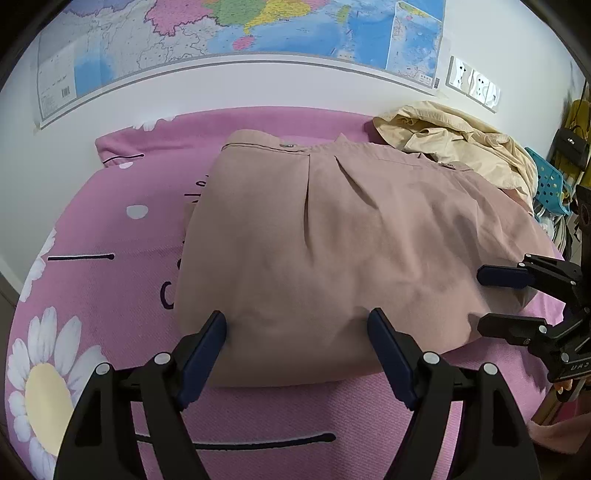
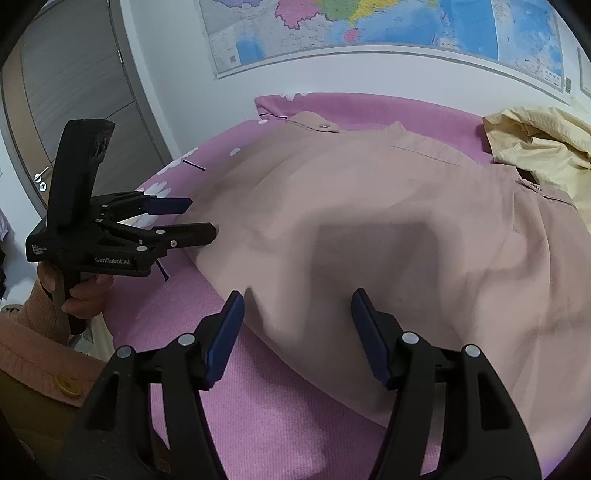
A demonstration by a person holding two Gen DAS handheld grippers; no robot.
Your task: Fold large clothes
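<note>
A bed (image 1: 122, 295) covered by a pink sheet printed with white daisies and dark line marks carries everything here. The large dusty-pink garment (image 1: 332, 240) lies on it in a folded, smoothed block, its near edge just ahead of the left gripper (image 1: 297, 330) and reaching between that gripper's blue pads. The left gripper stands wide open, its fingers on either side of the hem without pinching it. The right gripper (image 2: 297, 314) is also open, somewhat less wide, its jaws framing the garment's (image 2: 388, 221) near edge with no cloth clamped; the fabric there looks blurred. From the left wrist view the right gripper (image 1: 480, 302) sits to the right, its tips at the garment's side edge. From the right wrist view the left gripper (image 2: 203, 218) sits to the left, held by a hand (image 2: 79, 295) in a peach sleeve, its tips close to the garment's far-left edge.

Beyond the garment, up and right of both grippers, a crumpled cream garment (image 1: 454, 136) lies against the white wall. A large coloured map (image 1: 240, 33) hangs above the bed, with wall sockets (image 1: 474, 83) to its right. Far left of the right gripper stands a grey door (image 2: 74, 85) with a handle
</note>
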